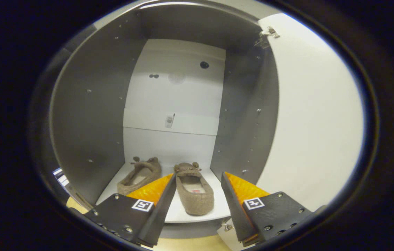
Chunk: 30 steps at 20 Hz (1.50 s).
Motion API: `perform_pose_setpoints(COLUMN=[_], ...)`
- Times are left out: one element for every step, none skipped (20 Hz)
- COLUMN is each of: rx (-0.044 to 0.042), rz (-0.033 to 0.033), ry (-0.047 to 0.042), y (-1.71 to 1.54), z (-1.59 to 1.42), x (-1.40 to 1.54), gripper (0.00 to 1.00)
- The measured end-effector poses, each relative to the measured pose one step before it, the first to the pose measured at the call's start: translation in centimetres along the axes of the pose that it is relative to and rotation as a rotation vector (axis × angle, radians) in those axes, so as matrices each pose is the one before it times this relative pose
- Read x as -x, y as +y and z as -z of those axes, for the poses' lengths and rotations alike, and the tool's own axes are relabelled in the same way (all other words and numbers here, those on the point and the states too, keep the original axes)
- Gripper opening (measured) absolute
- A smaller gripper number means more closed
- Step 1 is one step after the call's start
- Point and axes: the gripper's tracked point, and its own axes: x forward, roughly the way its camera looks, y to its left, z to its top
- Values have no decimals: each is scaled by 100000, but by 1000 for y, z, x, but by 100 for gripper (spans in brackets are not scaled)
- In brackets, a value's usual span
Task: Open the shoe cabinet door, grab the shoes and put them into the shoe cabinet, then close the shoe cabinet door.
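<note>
The shoe cabinet (pixel 89 115) stands open in front of me, with grey side walls and a white back panel. Its white door (pixel 315 122) is swung out to the right on its hinges. Two brown slippers lie on the cabinet's bottom shelf (pixel 217 205). The right slipper (pixel 194 193) lies between my fingers, heel toward me. The left slipper (pixel 141 174) sits beyond my left finger and is partly hidden by it. My gripper (pixel 198 176) is open, with neither finger touching a slipper.
A hinge (pixel 268 35) shows at the door's top and another hinge (pixel 227 226) near the bottom shelf's front edge. A small fitting (pixel 169 121) is on the back panel. Light wooden floor (pixel 190 244) lies below the cabinet.
</note>
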Motion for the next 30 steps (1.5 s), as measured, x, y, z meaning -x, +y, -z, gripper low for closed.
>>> perform_pose_setpoints(rx=[-494,-469,-529,-488,-305,-137,-59,-129,-288,-523,-633,-761,-778,-707,-784,-563,-262,-175,-173,-284,-263,-199,-150,-204,-287,-163,-321,-473,-112,96], rz=[-61,-33,-201,-183,-305,-419,-596,-847,-743,-980,-799,-1273,-1510,-1828,-2167,-2193,-2001,-1714,-1546,-1325,-877,-582,-344,-30,58,812,1076,1034,1720,1939], ry=[-1343,-1231,-905,-905,-644,-329,-278,-375,-557,-803,-931,-1147,-1085,-818,-640,-410,-613,-758,-352,-525,-807,-738,-347,-318,-384,-407,-572,-703,-987,-1135], y=[-133,-174,-101,-225,-187,-190,-221,-222,-256,-362,-393,-372,-436,-390,-352,-434,-442,-616,-581,-782,-766,-834,-937,-969,-974,-1214,-1222,-1130,-1274,-1425], z=[-294,-255,-131,-164,-162,-80,-108,-159,-228,-231,-337,-363,-441,-391,-338,-381,-375,-349,-321,-252,-311,-247,-163,-212,-204,-153,-179,-419,-469,-411], x=[1453,1353,1328,1221,1217,1075,1119,1042,1066,1236,1049,1139,1187,1050,1122,1351,1427,1404,1510,1415,1490,1418,1514,1327,1219,929,899,843,601,565], gripper=[79,79,79,80,80,79,79,79,79,80,80,80,80,80,80,79,79,80,79,80,80,80,80,80,80,79,79,79,79,79])
